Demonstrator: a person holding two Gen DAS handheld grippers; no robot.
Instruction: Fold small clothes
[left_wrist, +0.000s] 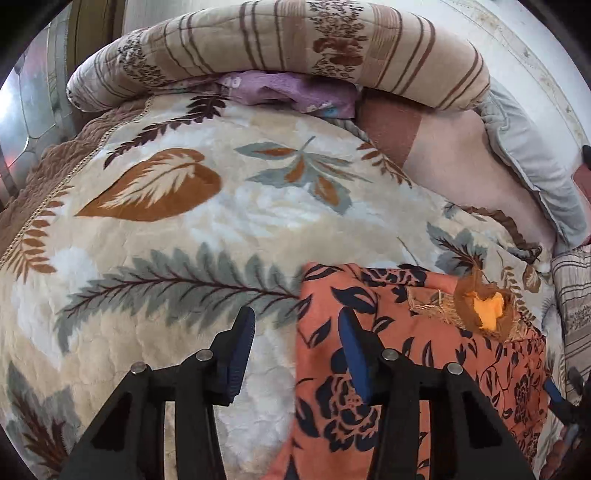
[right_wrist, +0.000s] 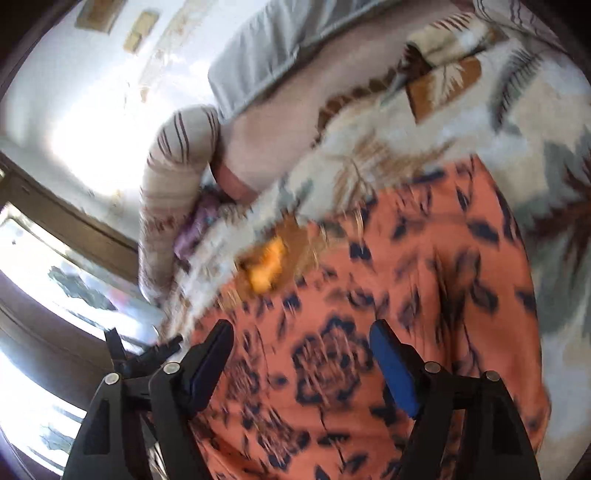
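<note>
An orange garment with dark blue flowers (left_wrist: 406, 354) lies flat on a leaf-patterned blanket (left_wrist: 177, 236). A brown mesh patch with a yellow-orange piece (left_wrist: 485, 306) sits at its far right corner. My left gripper (left_wrist: 295, 336) is open and empty, hovering over the garment's left edge; one finger is over the blanket, the other over the cloth. In the blurred right wrist view, my right gripper (right_wrist: 301, 350) is open and empty above the same garment (right_wrist: 369, 314), near the yellow-orange piece (right_wrist: 266, 264).
A rolled striped quilt (left_wrist: 280, 48) lies across the far end of the bed, with purple cloth (left_wrist: 291, 92) under it. A pink and grey pillow (left_wrist: 480, 158) lies at right. A wall and window (right_wrist: 55, 277) show at left in the right wrist view.
</note>
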